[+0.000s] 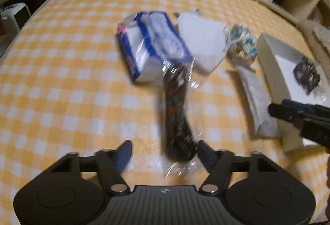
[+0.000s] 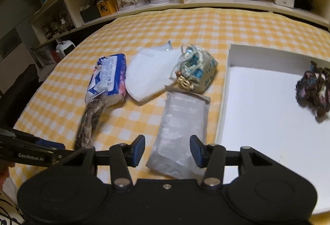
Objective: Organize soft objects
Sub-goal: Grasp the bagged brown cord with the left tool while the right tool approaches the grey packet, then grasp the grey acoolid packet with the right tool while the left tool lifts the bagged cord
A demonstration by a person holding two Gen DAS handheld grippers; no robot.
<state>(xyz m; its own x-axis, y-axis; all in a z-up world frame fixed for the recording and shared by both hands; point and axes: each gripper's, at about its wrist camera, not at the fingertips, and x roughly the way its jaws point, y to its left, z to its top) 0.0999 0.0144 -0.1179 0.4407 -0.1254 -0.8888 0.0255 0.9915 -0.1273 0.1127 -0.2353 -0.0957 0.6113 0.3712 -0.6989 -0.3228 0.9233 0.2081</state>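
Left hand-held gripper [image 1: 164,152], jaws open, straddles the near end of the wrapped dark bundle [image 1: 178,109], whose long axis runs straight ahead toward the tissue pack [image 1: 148,45].

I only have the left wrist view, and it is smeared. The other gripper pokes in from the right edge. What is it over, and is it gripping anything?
Observer: The right gripper stands open over a grey pouch lying flat on the checked cloth. A gap shows between the pouch and one finger, so nothing is gripped.
Operator: Is the white tray filling up?
Observer: The tray holds a single dark yarn bundle at its far right. The rest that shows is bare.
Operator: And the blurry thing near the tray?
Observer: A small drawstring bag, teal-patterned with a gold cord, just beyond the grey pouch.
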